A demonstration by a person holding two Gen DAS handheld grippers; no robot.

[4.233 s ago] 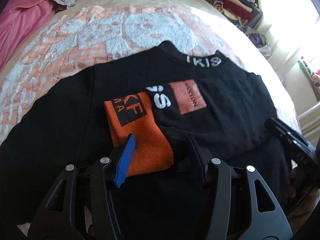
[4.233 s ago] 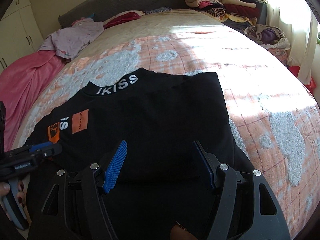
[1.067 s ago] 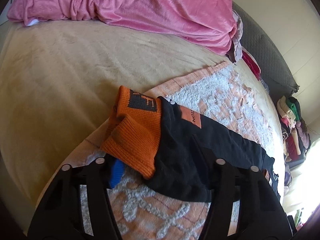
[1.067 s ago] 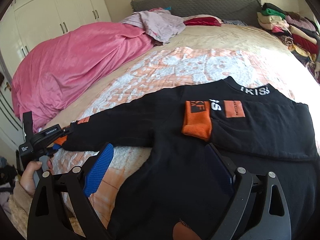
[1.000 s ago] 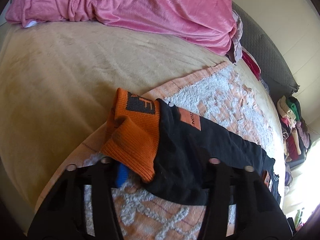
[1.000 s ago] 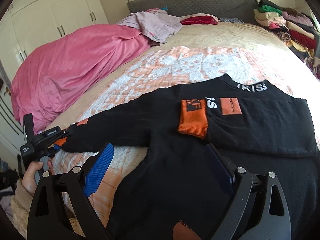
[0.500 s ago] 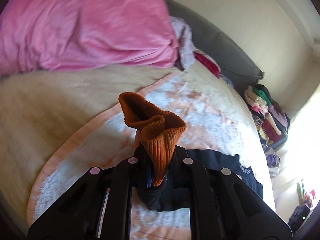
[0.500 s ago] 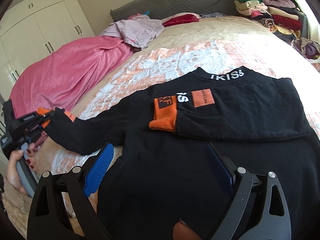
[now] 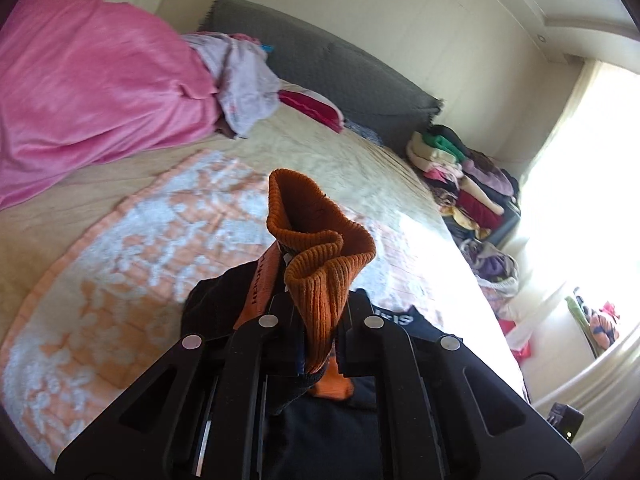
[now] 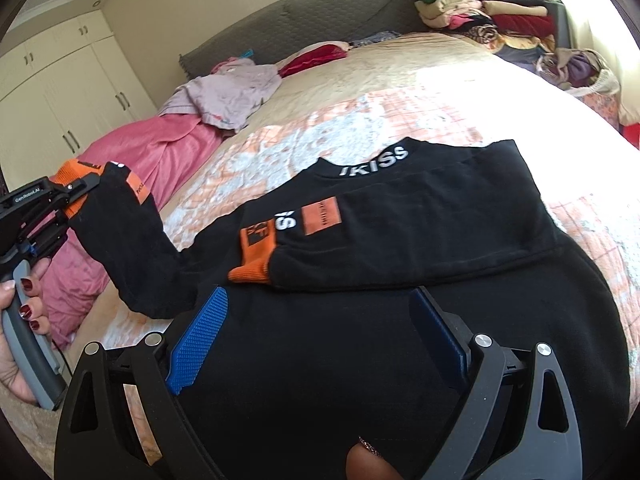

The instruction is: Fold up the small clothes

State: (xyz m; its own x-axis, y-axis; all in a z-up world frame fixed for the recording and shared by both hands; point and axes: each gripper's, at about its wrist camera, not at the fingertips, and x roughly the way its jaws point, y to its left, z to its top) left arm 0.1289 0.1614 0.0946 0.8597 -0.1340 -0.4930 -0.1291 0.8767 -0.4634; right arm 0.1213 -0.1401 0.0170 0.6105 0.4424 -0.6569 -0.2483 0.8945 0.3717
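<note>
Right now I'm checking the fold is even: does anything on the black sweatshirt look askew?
Yes. One sleeve lies folded flat across the black sweatshirt, but the other sleeve sticks out sideways off the bed, its orange cuff bunched in the shut left gripper. The right gripper hovers open.

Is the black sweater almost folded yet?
About halfway. One sleeve already lies folded across the black sweater. The left gripper is shut on the other sleeve's orange cuff, lifted off the bed. The right gripper hangs open over the sweater. That sleeve and the body need folding.
</note>
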